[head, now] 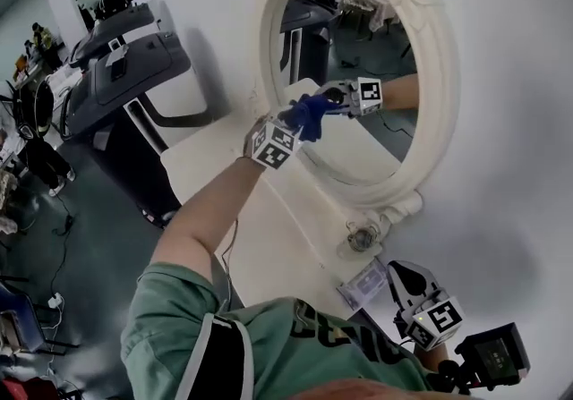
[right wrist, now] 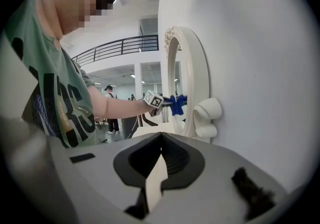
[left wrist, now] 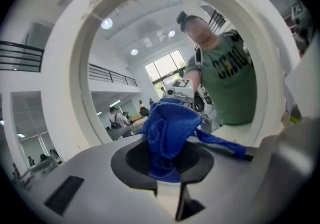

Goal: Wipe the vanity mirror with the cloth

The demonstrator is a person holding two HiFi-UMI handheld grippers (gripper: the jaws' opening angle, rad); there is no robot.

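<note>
At the glass of the white-framed vanity mirror (head: pixel 441 103), the left gripper (head: pixel 293 127) pinches the bunched blue cloth (head: pixel 308 114) against the pane, while the right gripper (head: pixel 400 280) hangs low beside the frame, jaws pressed together, empty.

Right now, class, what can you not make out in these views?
Top of the mirror: cut off by head view's upper edge.
Jaw tips of the left tool: left gripper view, blue cloth covers them.
The round object below the mirror: head view, too small to identify.
</note>
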